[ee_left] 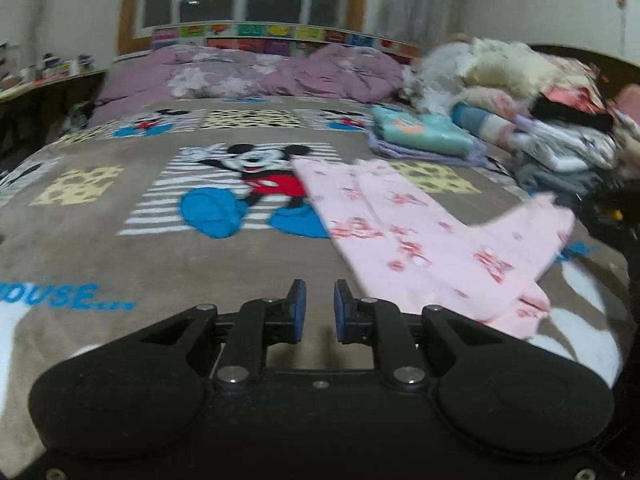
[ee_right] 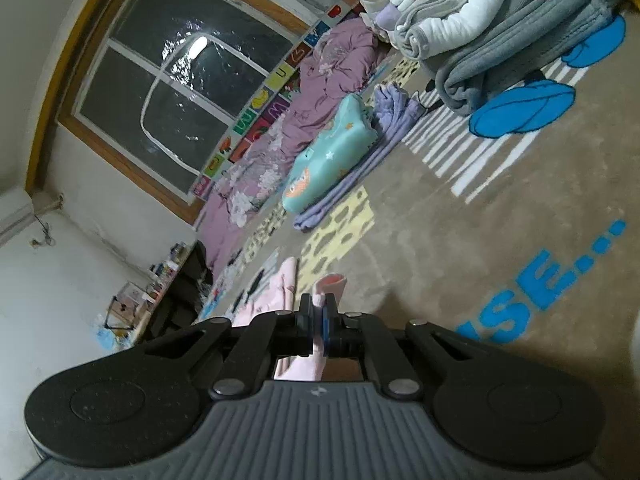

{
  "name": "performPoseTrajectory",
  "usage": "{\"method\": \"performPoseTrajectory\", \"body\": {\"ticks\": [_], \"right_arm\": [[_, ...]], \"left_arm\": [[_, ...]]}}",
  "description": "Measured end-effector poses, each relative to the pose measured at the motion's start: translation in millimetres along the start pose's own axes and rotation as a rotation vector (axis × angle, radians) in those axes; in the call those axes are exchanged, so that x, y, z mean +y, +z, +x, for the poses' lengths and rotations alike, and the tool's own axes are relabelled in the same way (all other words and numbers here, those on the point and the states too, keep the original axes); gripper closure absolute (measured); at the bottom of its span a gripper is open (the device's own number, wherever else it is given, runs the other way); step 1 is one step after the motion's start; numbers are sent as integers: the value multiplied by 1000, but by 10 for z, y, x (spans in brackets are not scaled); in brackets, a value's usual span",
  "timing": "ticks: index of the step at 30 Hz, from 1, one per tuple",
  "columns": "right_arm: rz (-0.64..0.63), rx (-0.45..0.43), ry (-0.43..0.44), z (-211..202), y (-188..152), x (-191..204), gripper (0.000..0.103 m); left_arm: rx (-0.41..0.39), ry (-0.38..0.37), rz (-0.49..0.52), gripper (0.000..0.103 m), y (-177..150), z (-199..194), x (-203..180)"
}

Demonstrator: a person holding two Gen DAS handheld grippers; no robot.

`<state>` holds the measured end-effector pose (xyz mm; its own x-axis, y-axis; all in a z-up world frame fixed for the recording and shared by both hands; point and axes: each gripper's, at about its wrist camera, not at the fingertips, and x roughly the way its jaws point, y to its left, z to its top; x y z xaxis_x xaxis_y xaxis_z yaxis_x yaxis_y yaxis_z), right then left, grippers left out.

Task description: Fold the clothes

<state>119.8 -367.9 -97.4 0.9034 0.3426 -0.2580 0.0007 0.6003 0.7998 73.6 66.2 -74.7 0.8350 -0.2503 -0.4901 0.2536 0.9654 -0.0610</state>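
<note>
A pale pink garment w/ red cartoon print (ee_left: 404, 232) lies spread on the brown fleece blanket w/ mouse pattern (ee_left: 120, 248) covering the bed, mostly flat; its right-hand corner is lifted off the blanket toward the dark shape at the frame edge; the left gripper (ee_left: 320, 304) hangs over bare blanket just beside the garment's near-left edge, blue-padded jaws apart w/ a clear gap, nothing between them; the right gripper (ee_right: 318, 320) has its jaws pinched nearly together on a fold of that same pink cloth, which runs through the pads and out below; so one edge is held and the other side is free. Behind, a folded teal printed garment (ee_left: 424, 130) sits on a folded lilac cloth (ee_left: 424, 154), and a heap of mixed clothes in grey, white and cream (ee_left: 552, 120) sits further right; a crumpled mauve floral quilt (ee_left: 260, 72) lies along the far side by the window. Risks, as I judge them: w/ only one side gripped, any pull could drag the whole piece across the fleece and skew it; the thin cloth may slip from the pinch if tugged hard; the left jaws, if they close where they hang, could catch blanket pile rather than the hem; a wide swing right could knock the heap; both views are blurred, so exact edges are hard to tell.
</note>
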Motion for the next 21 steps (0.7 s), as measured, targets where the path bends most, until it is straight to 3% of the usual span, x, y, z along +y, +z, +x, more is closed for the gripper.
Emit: {"method": "performPoseTrajectory", "body": {"ticks": [4, 7, 9, 13, 17, 21], "right_arm": [[9, -19, 19, 8, 7, -45, 97], [21, -19, 22, 39, 0, -127, 97], [57, 15, 18, 91, -43, -229, 97], [123, 40, -21, 97, -132, -379, 97], [102, 63, -6, 183, -131, -366, 95], [79, 93, -7, 271, -142, -331, 94]], "left_arm": [[26, -65, 104, 92, -50, 144, -320], [155, -55, 245, 89, -192, 363, -544], [153, -57, 249, 89, -148, 326, -546], [111, -41, 132, 87, 26, 231, -326], [78, -10, 40, 87, 350, 391, -157], [83, 5, 107, 87, 727, 817, -134]]}}
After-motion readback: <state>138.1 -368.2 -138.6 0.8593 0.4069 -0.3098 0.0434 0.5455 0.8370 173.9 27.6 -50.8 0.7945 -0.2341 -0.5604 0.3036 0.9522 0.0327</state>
